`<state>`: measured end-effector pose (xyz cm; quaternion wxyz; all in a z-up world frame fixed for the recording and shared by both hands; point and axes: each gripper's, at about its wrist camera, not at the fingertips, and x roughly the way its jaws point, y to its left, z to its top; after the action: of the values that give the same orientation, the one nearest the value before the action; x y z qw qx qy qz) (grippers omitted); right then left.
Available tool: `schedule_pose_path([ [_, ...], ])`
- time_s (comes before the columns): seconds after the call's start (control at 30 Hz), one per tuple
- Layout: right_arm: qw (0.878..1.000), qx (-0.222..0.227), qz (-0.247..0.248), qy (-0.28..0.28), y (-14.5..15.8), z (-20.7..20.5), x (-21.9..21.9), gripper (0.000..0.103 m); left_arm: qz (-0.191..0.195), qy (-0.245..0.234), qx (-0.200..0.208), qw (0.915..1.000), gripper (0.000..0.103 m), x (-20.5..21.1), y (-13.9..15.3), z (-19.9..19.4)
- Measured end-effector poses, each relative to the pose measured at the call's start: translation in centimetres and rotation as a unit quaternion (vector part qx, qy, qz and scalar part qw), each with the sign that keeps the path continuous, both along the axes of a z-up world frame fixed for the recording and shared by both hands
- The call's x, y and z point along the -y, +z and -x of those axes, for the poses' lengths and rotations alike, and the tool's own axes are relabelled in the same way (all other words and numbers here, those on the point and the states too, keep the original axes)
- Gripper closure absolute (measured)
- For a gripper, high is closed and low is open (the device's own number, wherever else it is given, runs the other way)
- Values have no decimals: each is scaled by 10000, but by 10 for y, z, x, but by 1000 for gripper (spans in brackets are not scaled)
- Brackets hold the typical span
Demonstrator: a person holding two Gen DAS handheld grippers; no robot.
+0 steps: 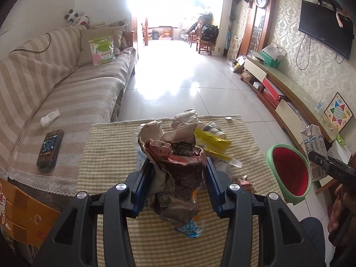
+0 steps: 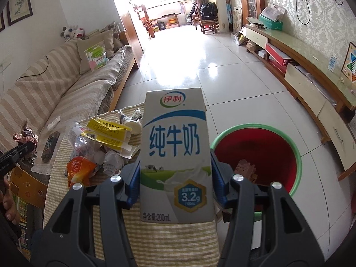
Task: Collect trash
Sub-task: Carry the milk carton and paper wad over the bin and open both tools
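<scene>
While above the counter: left gripper jaws pinching crumpled wrapper; right gripper jaws pinching milk carton beside red bin.

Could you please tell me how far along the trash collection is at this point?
Done: one crumpled brownish scrap already lies in the red bin. In hand: the right tongs clamp a milk carton beside the bin, and the left tongs grip a wad of crumpled paper above the table. Left: a yellow wrapper, an orange snack packet, a clear plastic bottle and small white bottles.
</scene>
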<state>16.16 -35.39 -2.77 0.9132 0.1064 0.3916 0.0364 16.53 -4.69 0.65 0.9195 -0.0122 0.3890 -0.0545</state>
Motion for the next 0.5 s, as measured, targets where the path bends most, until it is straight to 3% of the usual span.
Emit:
schedule_pose_path([
  [0.27,9988,116,-170,-453,3,6,63,51,114,-726,-37,9973,60,87,4,-17],
  [0.5,9965,108,-238,-794,-7,7,114,51,191,-1379,-165,9901,59,168,-9,-32],
])
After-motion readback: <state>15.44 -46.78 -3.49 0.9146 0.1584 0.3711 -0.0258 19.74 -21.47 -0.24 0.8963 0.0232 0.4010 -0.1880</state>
